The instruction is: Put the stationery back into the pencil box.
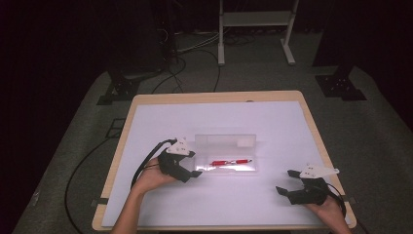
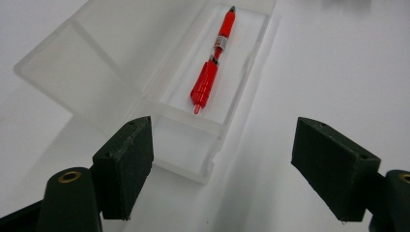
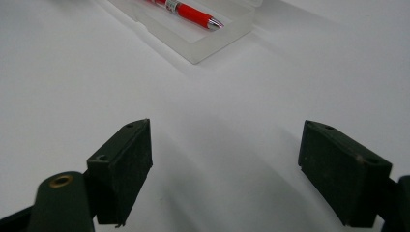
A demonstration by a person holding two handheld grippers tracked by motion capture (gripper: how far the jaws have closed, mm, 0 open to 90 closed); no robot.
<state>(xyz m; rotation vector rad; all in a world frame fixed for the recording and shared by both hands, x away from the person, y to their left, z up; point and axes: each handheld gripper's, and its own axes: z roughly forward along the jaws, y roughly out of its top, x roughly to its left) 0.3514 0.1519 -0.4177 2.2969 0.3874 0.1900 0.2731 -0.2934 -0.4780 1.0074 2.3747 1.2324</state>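
Lengthwise, the red pen (image 1: 231, 162) lies in the open clear case (image 1: 243, 170) at the middle of the high view, its long axis running left to right. Just beside the case's left end sits the left gripper (image 1: 197, 173), the nearer one, its jaws wide apart and holding nothing. Well apart at lower right, the right gripper (image 1: 286, 181) also gapes wide and empty-handed.
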